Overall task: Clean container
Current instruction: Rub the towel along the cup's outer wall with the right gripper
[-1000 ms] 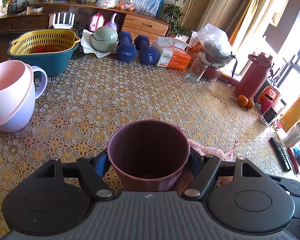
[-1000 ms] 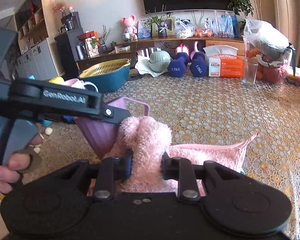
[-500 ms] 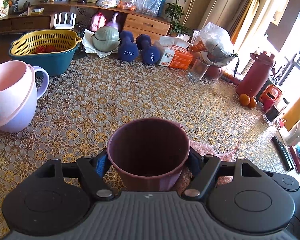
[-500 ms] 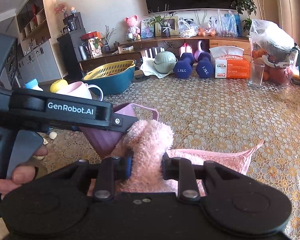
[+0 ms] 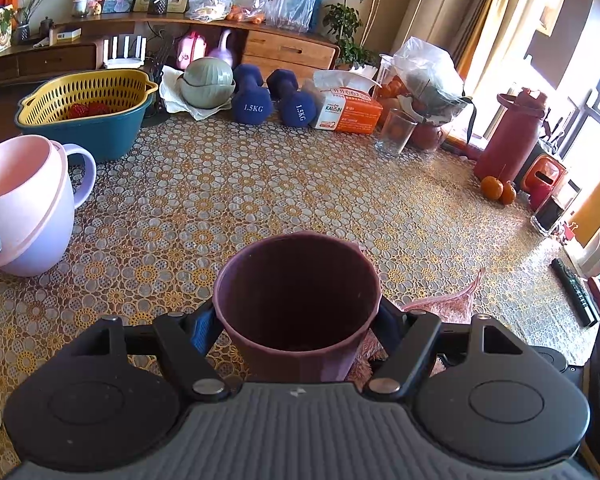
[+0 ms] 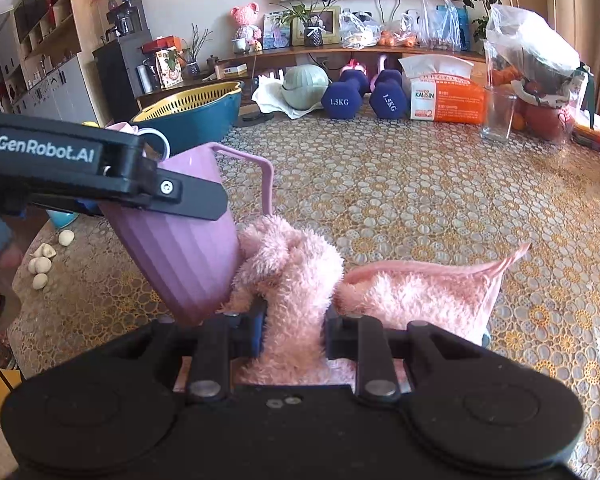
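Above the lace-patterned worktop (image 5: 260, 184), our left tool (image 5: 298, 332) clamps the ribbed purple plastic cup (image 5: 296, 304); our right tool (image 6: 294, 328) pinches the fluffy pink cloth (image 6: 288, 264) against its lower wall

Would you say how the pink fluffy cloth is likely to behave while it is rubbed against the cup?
The pink cloth looks floppy: it bunches between the right gripper fingers. Probably light and grippy, given its pile.
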The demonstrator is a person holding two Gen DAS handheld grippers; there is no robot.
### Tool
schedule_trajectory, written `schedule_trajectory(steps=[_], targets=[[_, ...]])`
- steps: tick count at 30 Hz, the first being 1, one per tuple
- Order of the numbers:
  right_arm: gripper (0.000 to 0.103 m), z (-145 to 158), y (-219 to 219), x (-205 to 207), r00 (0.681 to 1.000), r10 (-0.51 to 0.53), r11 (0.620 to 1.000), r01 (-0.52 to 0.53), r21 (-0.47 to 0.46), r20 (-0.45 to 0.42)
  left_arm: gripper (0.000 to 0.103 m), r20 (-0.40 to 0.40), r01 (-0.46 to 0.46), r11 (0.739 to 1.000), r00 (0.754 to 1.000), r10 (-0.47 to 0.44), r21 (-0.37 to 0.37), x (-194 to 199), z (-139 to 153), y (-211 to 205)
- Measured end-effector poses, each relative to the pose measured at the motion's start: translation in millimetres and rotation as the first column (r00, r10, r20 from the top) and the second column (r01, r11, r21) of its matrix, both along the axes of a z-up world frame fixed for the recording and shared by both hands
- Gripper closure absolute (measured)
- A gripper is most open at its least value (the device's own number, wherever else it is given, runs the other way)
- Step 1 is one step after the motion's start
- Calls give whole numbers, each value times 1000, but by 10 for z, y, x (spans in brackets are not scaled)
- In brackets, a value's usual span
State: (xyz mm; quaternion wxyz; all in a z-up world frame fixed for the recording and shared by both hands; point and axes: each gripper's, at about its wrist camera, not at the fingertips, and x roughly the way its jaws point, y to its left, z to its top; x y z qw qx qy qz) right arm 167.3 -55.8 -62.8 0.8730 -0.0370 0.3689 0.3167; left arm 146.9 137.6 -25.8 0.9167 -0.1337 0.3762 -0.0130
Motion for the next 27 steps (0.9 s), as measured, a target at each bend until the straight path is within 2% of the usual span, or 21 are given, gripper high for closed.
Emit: schedule_trajectory(steps=[3, 6, 13, 19, 22, 27], targets=[[77, -29, 42, -28, 1000, 12, 1000, -11, -29, 25, 28, -3, -9, 1000, 1000, 9, 6, -2, 5, 20], [77, -7, 83, -73, 998, 22, 998, -19, -58, 56, 28, -9, -20, 1000, 1000, 20, -20, 0, -2, 76], [78, 67, 12, -75, 999, 9, 999, -7, -38, 50, 28, -10, -38, 998, 999, 38, -40, -10, -12, 139], [78, 345, -40, -166, 998, 34, 997, -39, 68, 61, 28, -13, -42, 998, 999, 42, -47, -3, -15, 155], [78, 460, -17, -163, 998, 51, 990, -55, 127, 38, 28, -18, -49, 997, 999, 48, -58, -2, -18, 175], [78, 401, 61, -89, 998, 53, 991, -55, 122, 19, 28, -18, -49, 997, 999, 48, -67, 2, -23, 194]])
